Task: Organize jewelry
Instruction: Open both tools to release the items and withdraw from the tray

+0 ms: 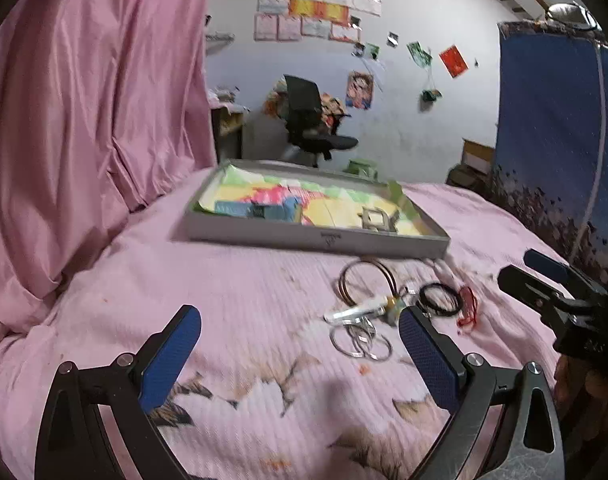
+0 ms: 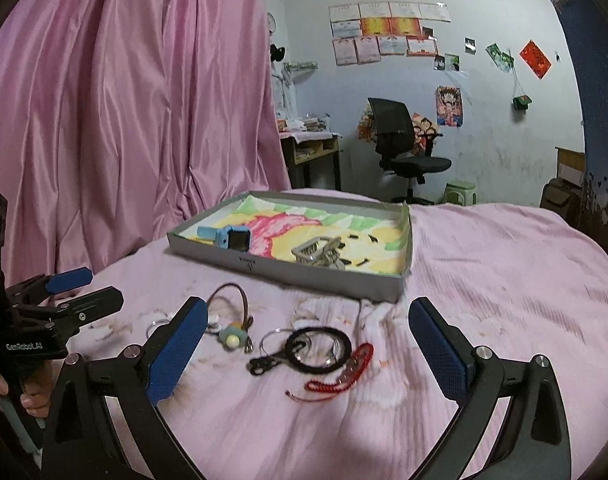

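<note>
Pink ribbed bedspread (image 2: pixel 484 280) carries everything here, and the jewelry lies loose on it just ahead of the two tools. Both the left tool (image 1: pixel 300 354) and the right tool (image 2: pixel 308 344) stand spread wide with nothing between their blue pads. Nearest the right tool is a red braided cord bracelet (image 2: pixel 346 372), limp and feather-light; it will likely sag when lifted, so pinching it mid-length across the cord seems safest. Just left of it lies a black cord loop with a clasp (image 2: pixel 318 348), equally soft, overlapping thin clear or silver rings that look slippery and hard to separate. Further left sits a small pale round charm (image 2: pixel 233 338) on a brown strap loop (image 2: pixel 232 300); the strap looks stiffer and offers a better hold than the bead. In the left view thin silver rings (image 1: pixel 360 342) lie near a shiny, blurred metal piece. Beyond, a shallow grey box (image 2: pixel 288 270) lined with colourful paper already holds a blue watch (image 2: pixel 228 238) and a grey metal watch band (image 2: pixel 318 256), rigid enough to grip
</note>
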A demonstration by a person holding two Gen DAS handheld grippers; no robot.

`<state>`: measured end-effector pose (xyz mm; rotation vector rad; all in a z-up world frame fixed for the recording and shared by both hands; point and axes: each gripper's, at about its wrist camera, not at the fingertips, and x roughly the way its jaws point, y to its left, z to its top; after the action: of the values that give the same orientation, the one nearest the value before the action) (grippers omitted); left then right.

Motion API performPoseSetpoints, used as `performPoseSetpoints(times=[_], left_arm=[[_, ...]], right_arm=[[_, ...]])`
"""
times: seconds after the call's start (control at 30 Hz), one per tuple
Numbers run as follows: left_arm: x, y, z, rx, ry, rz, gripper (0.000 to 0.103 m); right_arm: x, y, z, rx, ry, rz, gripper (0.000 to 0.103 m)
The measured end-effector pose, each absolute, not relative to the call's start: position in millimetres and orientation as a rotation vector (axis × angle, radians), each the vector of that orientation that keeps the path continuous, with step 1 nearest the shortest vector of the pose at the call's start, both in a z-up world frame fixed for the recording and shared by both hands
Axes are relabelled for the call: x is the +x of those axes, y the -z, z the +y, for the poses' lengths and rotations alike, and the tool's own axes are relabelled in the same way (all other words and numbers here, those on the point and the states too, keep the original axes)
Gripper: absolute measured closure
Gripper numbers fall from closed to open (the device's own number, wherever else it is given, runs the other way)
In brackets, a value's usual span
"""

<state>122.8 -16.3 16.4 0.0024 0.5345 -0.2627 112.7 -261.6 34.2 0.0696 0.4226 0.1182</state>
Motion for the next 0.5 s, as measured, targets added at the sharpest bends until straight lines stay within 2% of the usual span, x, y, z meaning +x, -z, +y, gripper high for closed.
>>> performPoseSetpoints(times=[0.27,0.47,0.5], left_arm=[[128.7,-11.5,-22.2,0.019,0.331,0.599,0.004],[136.8,-7.5,-26.2,0.018,0.379,0.659,0.023],[137.9,-6.9,-27.0,0.019,0.387,0.666,0.028]], right_arm=[[118.3,-19.9,-265.8,0.085,-0.132,0.520,0.004],[125.4,-10.7,-267.7,0.104,-0.140,0.585,0.006],[127.0,-8.7,-269.0,0.114,-0.148,0.601,0.009]])
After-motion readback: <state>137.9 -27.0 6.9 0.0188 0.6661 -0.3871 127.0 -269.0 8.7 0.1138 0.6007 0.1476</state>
